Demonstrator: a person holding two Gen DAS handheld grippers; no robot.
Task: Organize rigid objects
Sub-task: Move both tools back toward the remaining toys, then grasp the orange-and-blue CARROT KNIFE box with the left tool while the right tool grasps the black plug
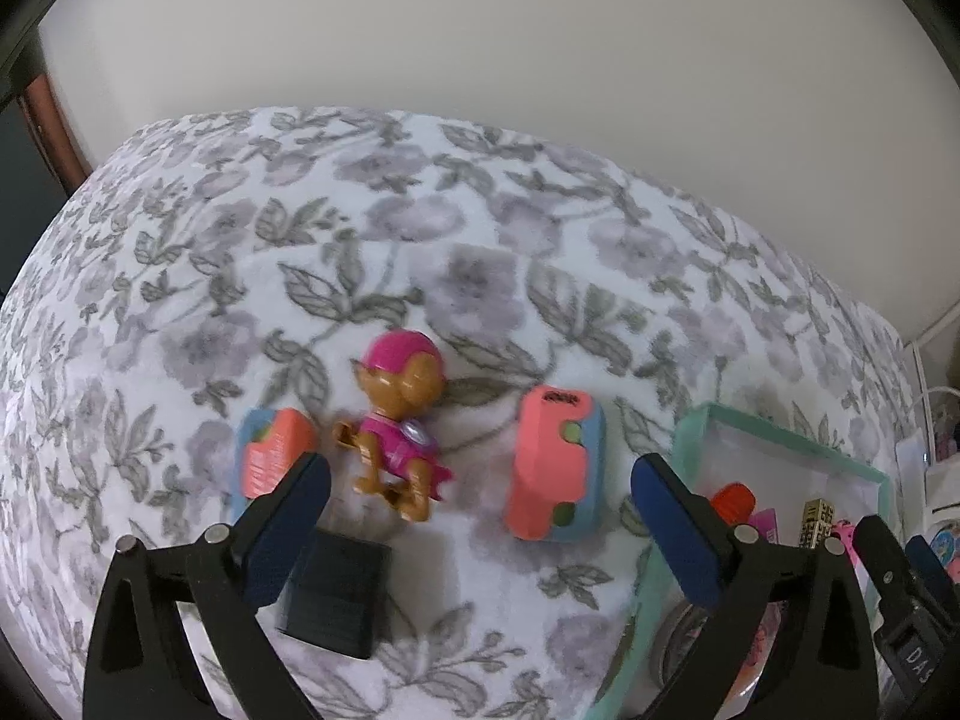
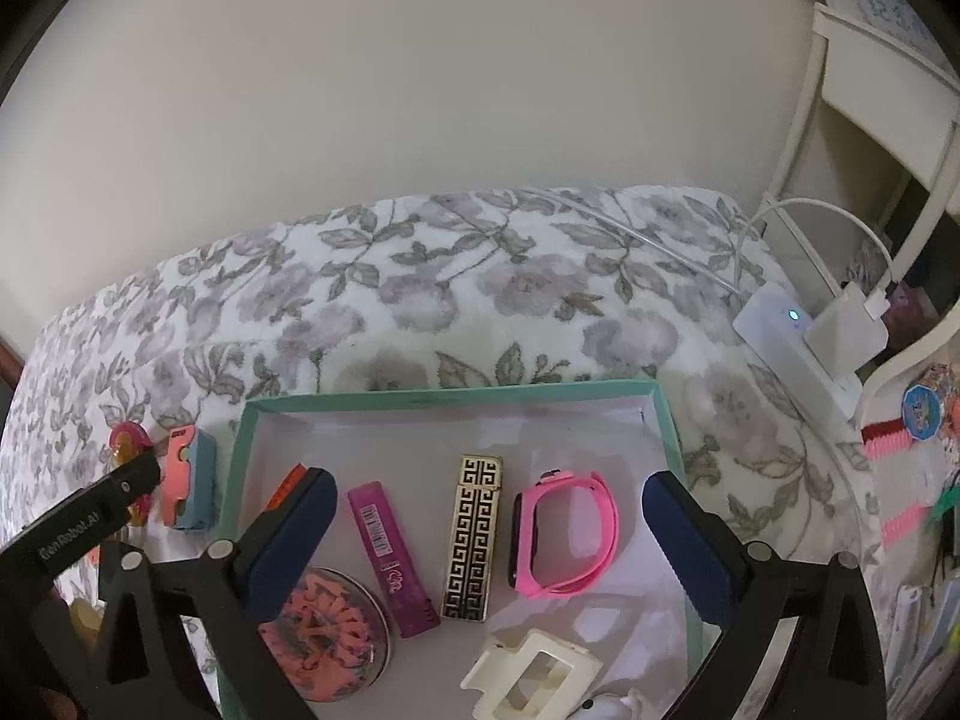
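My left claw [image 1: 480, 510] gapes wide over the flowered bed [image 1: 480, 228], gripping nothing; a pink-helmeted pup figure [image 1: 396, 426] lies between its fingers, a coral toy car [image 1: 552, 471] beside it. My right claw [image 2: 489, 534] hangs equally wide and empty above the teal box [image 2: 666, 420], where a pink watch [image 2: 564, 531], gold-patterned case [image 2: 474, 540] and magenta tube [image 2: 390, 558] lie.

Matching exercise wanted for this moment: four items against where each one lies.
Things:
1. pink watch
2. puppy figure
3. black block
4. round tin

Places:
A. on the blanket, between the two coral toy cars
B. in the teal box, right of the gold case
C. in the teal box, nearest left corner
D. on the blanket, nearer than the puppy

Pairs: 1-B, 2-A, 3-D, 4-C
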